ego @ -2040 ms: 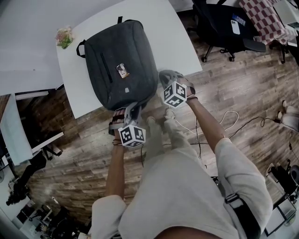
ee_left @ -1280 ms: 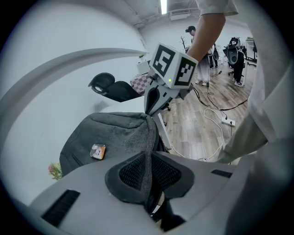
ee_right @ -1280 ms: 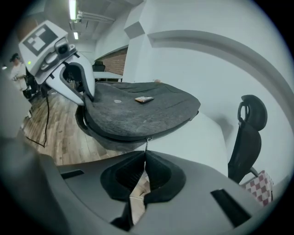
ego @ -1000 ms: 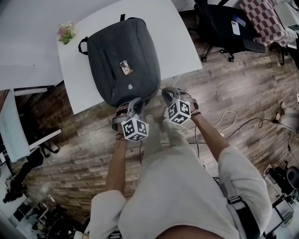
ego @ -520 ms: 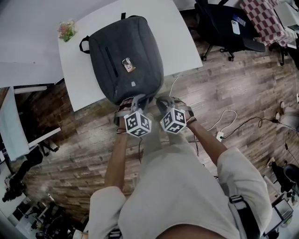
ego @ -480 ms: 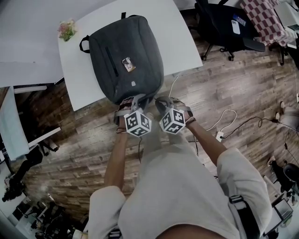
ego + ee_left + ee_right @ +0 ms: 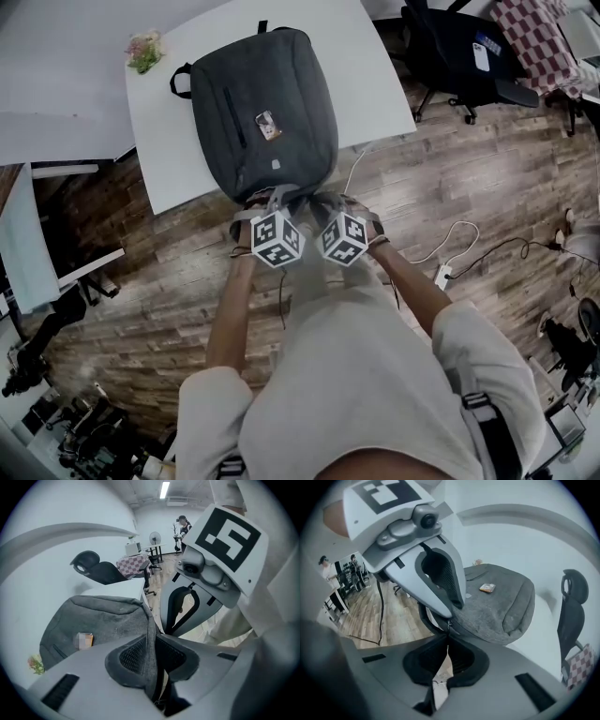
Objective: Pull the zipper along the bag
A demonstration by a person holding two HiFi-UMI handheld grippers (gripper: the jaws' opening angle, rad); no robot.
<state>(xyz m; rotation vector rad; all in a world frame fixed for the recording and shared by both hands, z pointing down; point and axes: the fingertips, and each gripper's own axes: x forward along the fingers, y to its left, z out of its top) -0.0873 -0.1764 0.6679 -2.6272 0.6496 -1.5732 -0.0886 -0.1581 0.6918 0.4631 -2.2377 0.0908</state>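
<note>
**Two grippers meet at the bag's overhanging end as the zip pull begins**

A grey bag (image 7: 267, 112) lies along a white table (image 7: 375, 84), its near end hanging just past the table's near edge, where both hand-held grippers work side by side. The left gripper (image 7: 152, 653) pinches a fold of the bag's fabric between its pads, though its jaws are easing apart. The right gripper (image 7: 446, 656) is closing its jaws on a slim tab that appears to be the zipper pull (image 7: 448, 627), which runs from the bag's seam straight down between the pads.

The step in hand looks to be the start of the pull. To do it well, the left gripper probably needs to firm up its hold, since a loosening pinch could let the fabric slip and the zip track go slack. The right gripper should have the tab fully clamped before it moves, then draw it in line with the track rather than away from the bag. With the bag's end unsupported past the table edge, the left hold is likely the only brace against the whole bag sliding.
</note>
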